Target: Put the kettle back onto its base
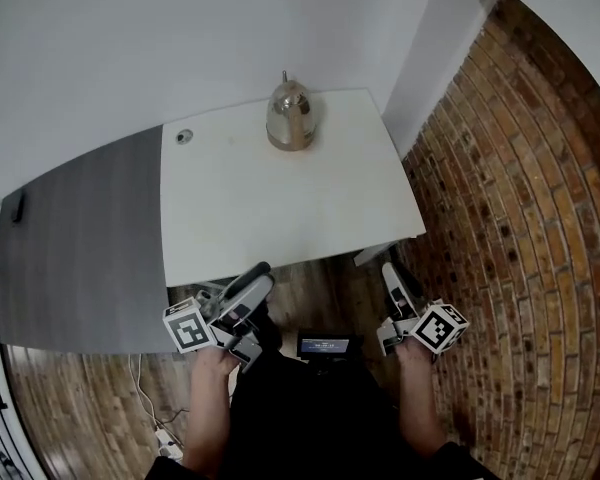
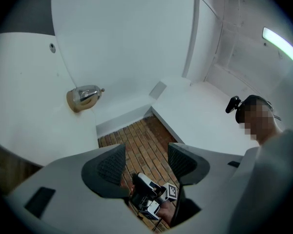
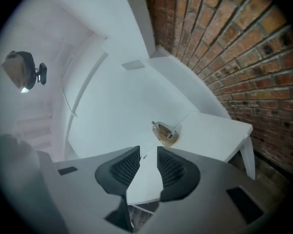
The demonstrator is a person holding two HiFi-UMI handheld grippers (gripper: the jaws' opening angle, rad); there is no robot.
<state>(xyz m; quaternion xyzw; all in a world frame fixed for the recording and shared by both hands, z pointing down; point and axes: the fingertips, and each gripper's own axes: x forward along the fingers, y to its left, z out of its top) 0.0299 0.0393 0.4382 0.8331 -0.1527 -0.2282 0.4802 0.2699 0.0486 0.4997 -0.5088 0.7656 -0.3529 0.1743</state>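
Observation:
A shiny metal kettle [image 1: 290, 116] with a knob on top stands at the far edge of the white table [image 1: 280, 218]. A tan ring shows round its bottom; I cannot tell whether that is its base. It also shows small and far off in the left gripper view as the kettle [image 2: 84, 97], and in the right gripper view as the kettle [image 3: 165, 133]. My left gripper [image 1: 252, 280] is held below the table's near edge, its jaws wide apart and empty [image 2: 145, 162]. My right gripper [image 1: 390, 273] is also near my body, its jaws narrowly apart with nothing between them [image 3: 148, 167].
A grey table [image 1: 80, 238] adjoins the white one on the left, with a small dark object [image 1: 18, 208] on it. A round grommet [image 1: 184, 137] sits in the white top. A brick wall [image 1: 520, 218] runs along the right. Cables and a power strip [image 1: 165, 438] lie on the wooden floor.

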